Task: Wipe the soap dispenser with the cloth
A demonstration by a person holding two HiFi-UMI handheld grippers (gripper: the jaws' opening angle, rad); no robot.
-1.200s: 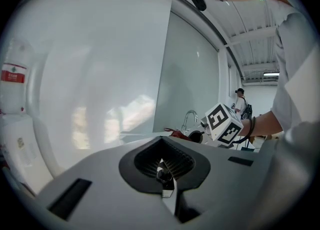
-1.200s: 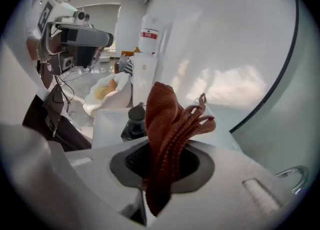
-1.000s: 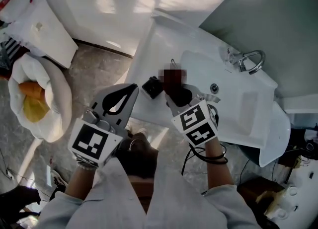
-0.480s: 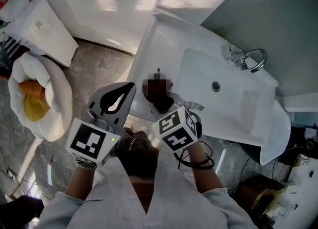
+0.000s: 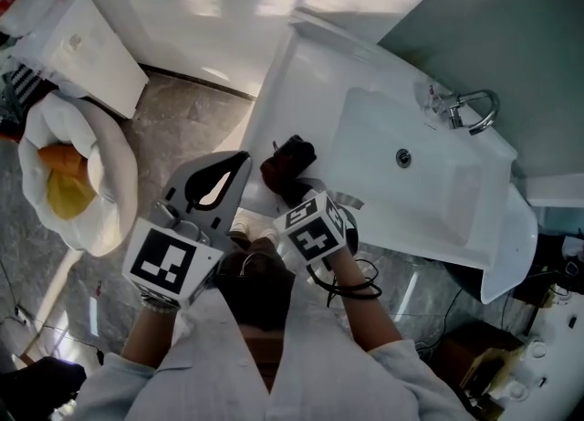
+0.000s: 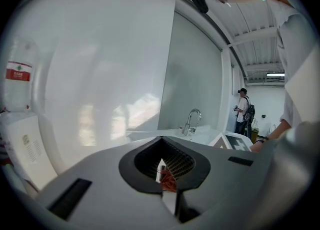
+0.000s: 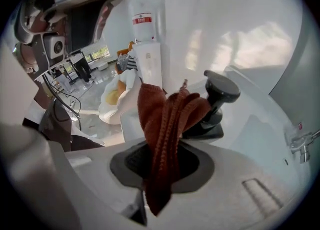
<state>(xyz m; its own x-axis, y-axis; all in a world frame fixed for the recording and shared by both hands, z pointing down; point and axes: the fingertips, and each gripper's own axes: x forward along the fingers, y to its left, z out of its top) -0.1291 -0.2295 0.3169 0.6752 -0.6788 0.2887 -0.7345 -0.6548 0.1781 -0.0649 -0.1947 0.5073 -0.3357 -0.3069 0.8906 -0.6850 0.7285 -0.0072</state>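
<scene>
The fingers of the right gripper (image 7: 159, 171) pinch the cloth (image 7: 167, 119) just beside the soap dispenser (image 7: 219, 105), those of the left gripper (image 6: 167, 186) are closed on nothing, so a firm wipe may topple the unbraced dispenser.

You can read no words anywhere here. The red label (image 6: 18, 71) on the white canister (image 6: 20, 49) carries print too small to make out, and the faint print on the white box (image 6: 30, 144) below it is illegible too.
</scene>
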